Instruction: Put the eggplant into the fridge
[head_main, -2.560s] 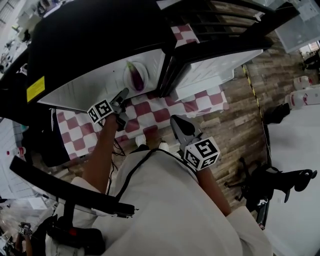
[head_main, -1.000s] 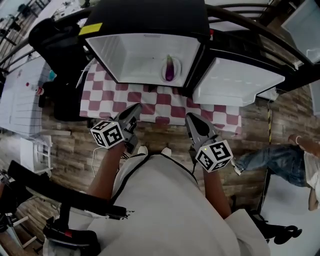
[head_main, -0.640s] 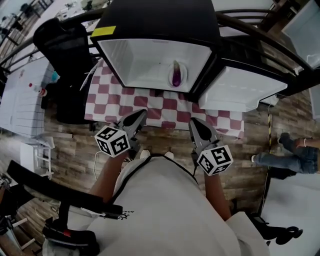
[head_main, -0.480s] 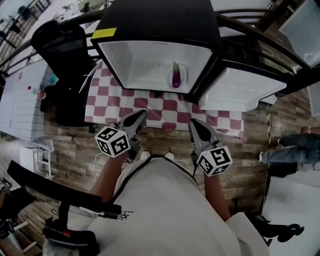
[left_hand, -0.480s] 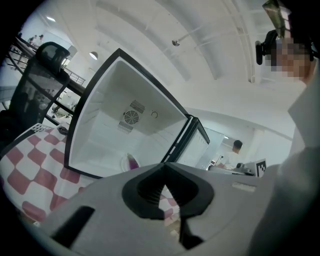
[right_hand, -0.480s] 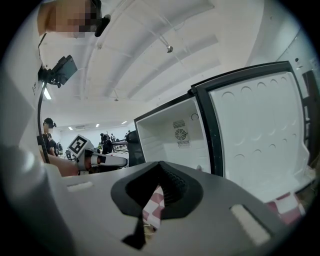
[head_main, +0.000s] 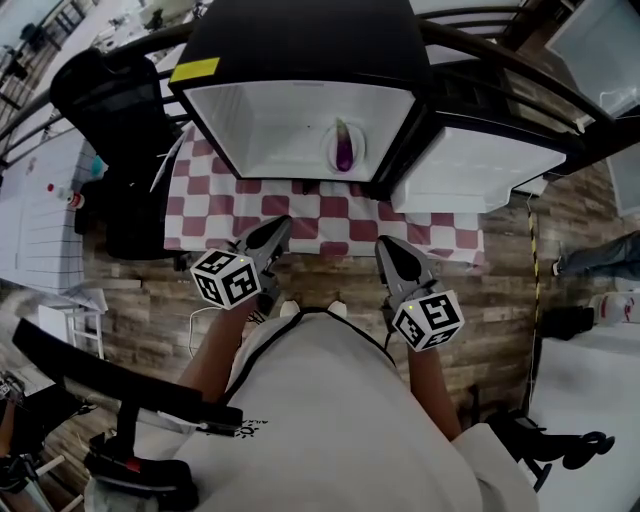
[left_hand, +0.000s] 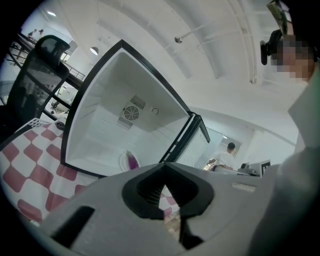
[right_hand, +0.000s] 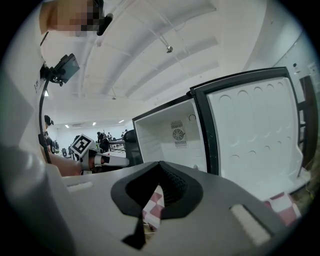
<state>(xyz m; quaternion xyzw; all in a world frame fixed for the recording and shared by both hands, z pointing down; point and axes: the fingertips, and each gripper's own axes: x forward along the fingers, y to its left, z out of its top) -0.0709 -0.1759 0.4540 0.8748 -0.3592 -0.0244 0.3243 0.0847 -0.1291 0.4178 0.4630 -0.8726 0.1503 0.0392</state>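
eggplant (head_main: 343, 155) in fridge (head_main: 262, 125), well beyond L gripper (head_main: 279, 224), R gripper (head_main: 386, 246)

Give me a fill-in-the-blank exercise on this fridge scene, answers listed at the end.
1. The eggplant lies on a white ____ inside the fridge.
2. The door of the fridge stands ____.
3. The left gripper and the right gripper are both shut and hold ____.
Missing words: plate; open; nothing.
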